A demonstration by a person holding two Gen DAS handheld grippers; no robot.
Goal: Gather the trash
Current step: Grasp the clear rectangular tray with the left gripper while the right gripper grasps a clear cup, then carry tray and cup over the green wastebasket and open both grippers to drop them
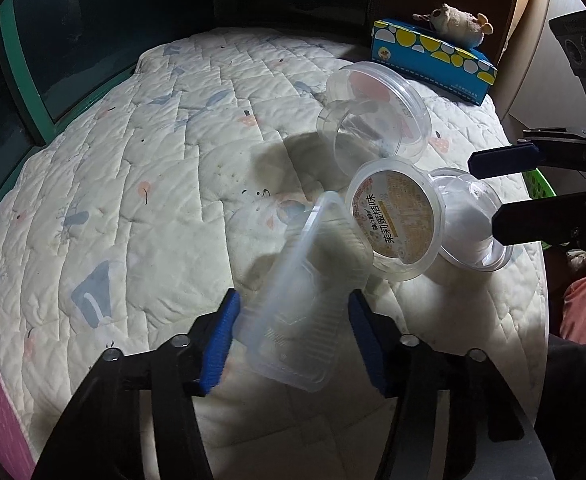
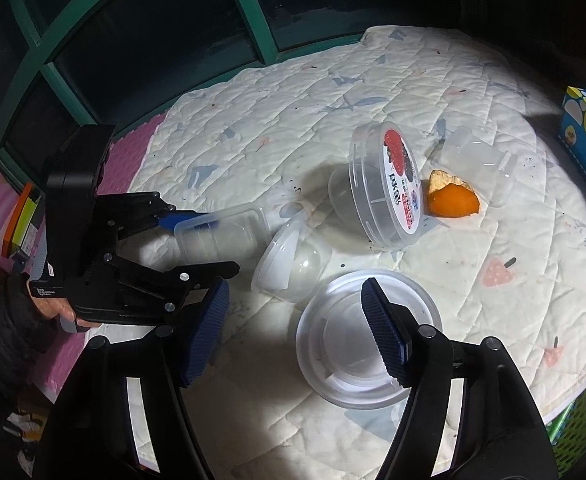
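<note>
Left gripper (image 1: 291, 338): your blue pads sit either side of the clear rectangular plastic tray (image 1: 293, 300); jaws spread, and contact with the tray walls can't be told for sure.
Right gripper (image 2: 295, 330): your jaws are spread wide over the clear round plastic lid (image 2: 345, 360), one blue pad (image 2: 385, 340) above its rim at 3 o'clock, nothing pinched.
Rectangular tray: lies tilted on the white quilted mat (image 1: 133, 200), its far end touching the round cup with the orange printed label (image 1: 397, 220).
Orange-label cup: on its side, label facing you, at 1 o'clock from your left gripper.
Clear domed cup (image 2: 293, 268): on its side just beside the round lid, at 11 o'clock from it.
Round tub with red printed lid (image 2: 389, 188): tipped on edge, beyond the domed cup.
Orange peel piece (image 2: 451, 196): touching or just beside the tub at its 3 o'clock.
Small clear plastic box (image 2: 481, 164): near the peel, at its 1 o'clock.
Blue tissue box with yellow spots (image 1: 433, 60): far edge of the mat, with a small beige plush toy (image 1: 457, 24) on top.
</note>
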